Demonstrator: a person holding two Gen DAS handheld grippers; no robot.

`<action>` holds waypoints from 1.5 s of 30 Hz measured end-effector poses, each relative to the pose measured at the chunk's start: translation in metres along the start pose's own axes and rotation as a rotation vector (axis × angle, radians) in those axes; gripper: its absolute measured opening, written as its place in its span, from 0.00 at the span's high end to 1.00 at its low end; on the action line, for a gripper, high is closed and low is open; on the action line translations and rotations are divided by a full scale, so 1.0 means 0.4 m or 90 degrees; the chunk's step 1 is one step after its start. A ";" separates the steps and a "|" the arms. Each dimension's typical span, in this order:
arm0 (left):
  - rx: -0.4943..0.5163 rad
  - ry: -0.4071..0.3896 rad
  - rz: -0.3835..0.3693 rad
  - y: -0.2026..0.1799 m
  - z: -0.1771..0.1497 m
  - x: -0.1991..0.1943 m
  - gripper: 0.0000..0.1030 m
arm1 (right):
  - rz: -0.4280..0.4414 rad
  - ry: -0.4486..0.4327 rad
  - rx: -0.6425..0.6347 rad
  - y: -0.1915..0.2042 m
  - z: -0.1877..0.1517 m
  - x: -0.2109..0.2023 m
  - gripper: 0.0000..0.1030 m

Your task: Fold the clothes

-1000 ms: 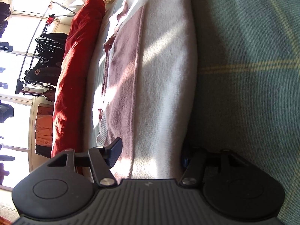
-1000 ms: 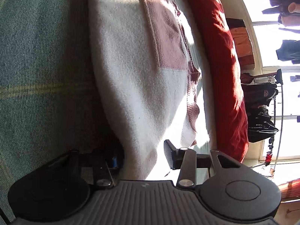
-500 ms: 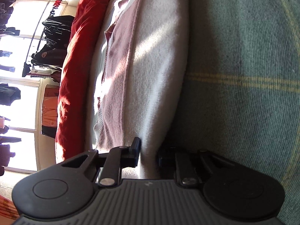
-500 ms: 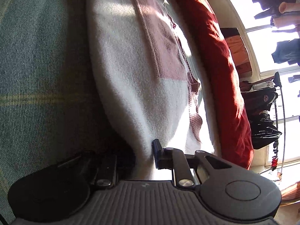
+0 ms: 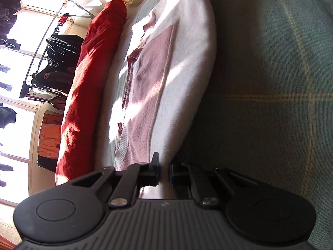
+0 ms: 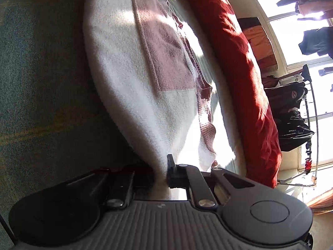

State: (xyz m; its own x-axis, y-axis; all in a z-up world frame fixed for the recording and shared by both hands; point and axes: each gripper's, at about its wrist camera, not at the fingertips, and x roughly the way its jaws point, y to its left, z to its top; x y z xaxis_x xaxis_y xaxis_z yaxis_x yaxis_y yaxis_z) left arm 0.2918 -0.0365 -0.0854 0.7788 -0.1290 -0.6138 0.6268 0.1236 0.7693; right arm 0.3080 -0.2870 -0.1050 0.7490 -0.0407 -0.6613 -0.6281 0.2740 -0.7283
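Where the left wrist view looks along its fingers, the left gripper [image 5: 164,171] is pinched tight on the near edge of the white-and-pink sweater [image 5: 183,79], which runs toward 12 o'clock over the green plaid bed cover [image 5: 270,83]; red blanket [image 5: 89,83] at 10 o'clock.

Right wrist view: right gripper [image 6: 161,176] clamped on the sweater's [image 6: 124,62] hem, red blanket [image 6: 239,52] at 1 o'clock, bed cover [image 6: 41,73] at 9 o'clock.

sweater [image 5: 183,95] edge hidden between jaws, far end cropped

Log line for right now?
phase: grasp | left hand-held gripper: shut on sweater edge | right hand-held gripper: shut on sweater edge | surface: green sofa
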 end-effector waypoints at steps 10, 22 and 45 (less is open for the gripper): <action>0.070 0.043 -0.005 -0.092 -0.028 -0.015 0.83 | -0.013 -0.009 -0.057 0.050 -0.015 -0.041 0.73; 0.099 0.029 0.083 -0.102 -0.010 0.093 0.47 | -0.068 -0.014 -0.093 0.117 -0.024 0.004 0.47; 0.008 -0.010 0.076 0.064 0.020 0.079 0.94 | -0.044 -0.031 0.018 -0.046 0.046 0.006 0.90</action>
State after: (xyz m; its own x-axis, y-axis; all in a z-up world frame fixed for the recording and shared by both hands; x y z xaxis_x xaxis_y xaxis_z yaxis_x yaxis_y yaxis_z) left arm 0.3323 -0.0452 -0.0835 0.8471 -0.1301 -0.5152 0.5295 0.1264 0.8388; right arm 0.3252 -0.2745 -0.0897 0.8000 -0.0145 -0.5998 -0.5689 0.2990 -0.7661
